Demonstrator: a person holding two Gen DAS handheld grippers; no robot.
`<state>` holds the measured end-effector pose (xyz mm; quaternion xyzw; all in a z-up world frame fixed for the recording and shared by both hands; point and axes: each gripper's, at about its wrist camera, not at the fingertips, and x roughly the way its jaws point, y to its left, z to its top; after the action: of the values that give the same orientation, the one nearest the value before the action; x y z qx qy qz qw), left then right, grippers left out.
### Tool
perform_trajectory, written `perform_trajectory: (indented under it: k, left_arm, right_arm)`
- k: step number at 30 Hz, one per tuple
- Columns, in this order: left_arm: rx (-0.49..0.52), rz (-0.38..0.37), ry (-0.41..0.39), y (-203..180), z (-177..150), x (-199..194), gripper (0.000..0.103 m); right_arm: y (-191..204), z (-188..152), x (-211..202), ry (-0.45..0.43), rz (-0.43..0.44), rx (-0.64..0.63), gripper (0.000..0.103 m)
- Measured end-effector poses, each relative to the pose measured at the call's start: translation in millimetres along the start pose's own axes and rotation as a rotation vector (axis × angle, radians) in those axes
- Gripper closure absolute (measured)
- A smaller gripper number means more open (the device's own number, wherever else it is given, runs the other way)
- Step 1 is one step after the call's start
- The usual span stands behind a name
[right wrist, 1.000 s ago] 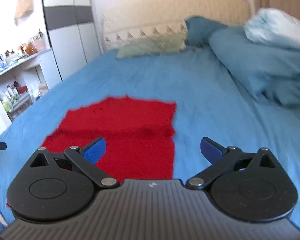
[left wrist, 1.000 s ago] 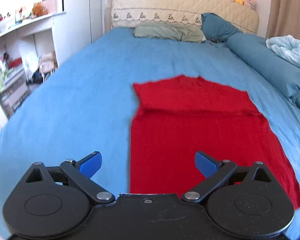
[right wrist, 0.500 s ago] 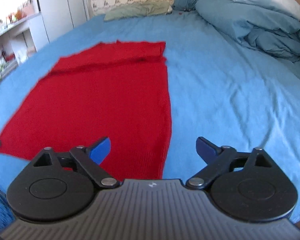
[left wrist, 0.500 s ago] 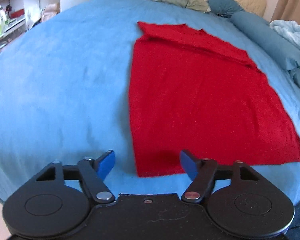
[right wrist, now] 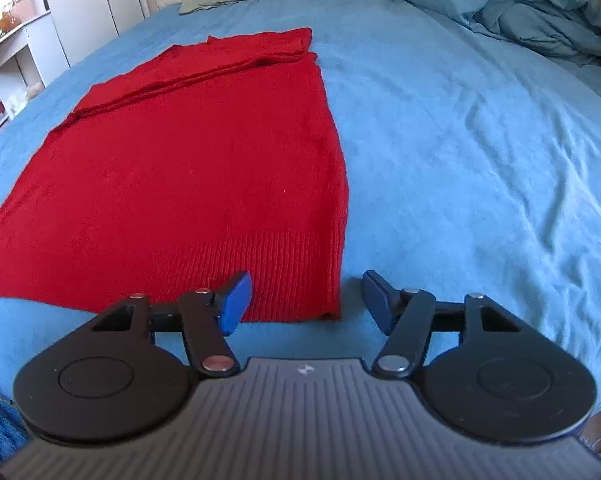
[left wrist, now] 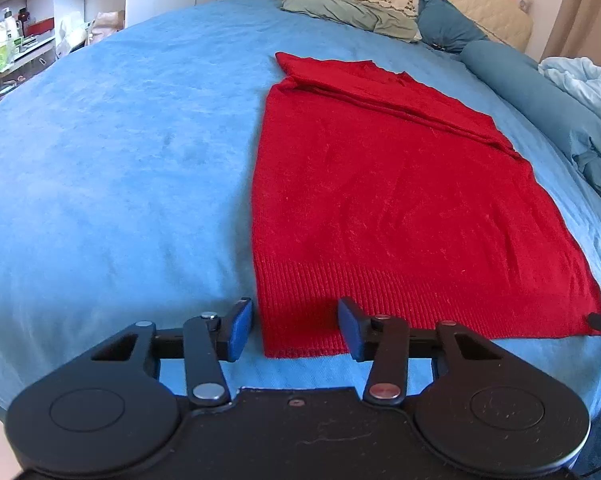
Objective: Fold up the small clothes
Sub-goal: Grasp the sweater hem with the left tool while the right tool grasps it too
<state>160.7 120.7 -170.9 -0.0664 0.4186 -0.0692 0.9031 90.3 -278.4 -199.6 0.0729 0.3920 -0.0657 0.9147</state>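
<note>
Soft, floppy red knit point(left wrist: 400, 208): left gripper point(left wrist: 296, 330) and right gripper point(right wrist: 306, 300), jaws spread, straddle the near hem corners, the best grab points.

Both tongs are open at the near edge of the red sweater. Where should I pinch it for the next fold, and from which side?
Grip the ribbed hem of the red sweater at its two near corners, coming in low from the near edge. The left tongs already straddle the left corner, the right tongs the right corner. The hem lies flat with both corners free on the blue bedsheet, so lifting them should carry the bottom up toward the folded sleeves.
</note>
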Motion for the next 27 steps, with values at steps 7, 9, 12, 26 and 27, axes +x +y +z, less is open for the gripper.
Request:
perform_trajectory:
  k: [7, 9, 12, 26, 27]
  left_arm:
    - [0.004, -0.003, -0.002, -1, -1, 0, 0.072]
    - [-0.006, -0.015, 0.003, -1, 1, -1, 0.09]
    - [0.012, -0.006, 0.003, -5, 1, -2, 0.094]
    - [0.075, 0.006, -0.072, -23, 22, -37, 0.097]
    - [0.074, -0.001, -0.092, -25, 30, -43, 0.098]
  right_arm:
    - [-6, -2, 1, -0.006, -0.008, 0.023, 0.046]
    - [-7, -2, 1, -0.007, -0.005, 0.024, 0.062]
    - [-6, -1, 1, -0.009, 0.0, 0.02, 0.078]
    - [-16, 24, -28, -0.08, 0.068, 0.08, 0.083]
    - [-16, 29, -33, -0.09, 0.08, 0.086, 0.083]
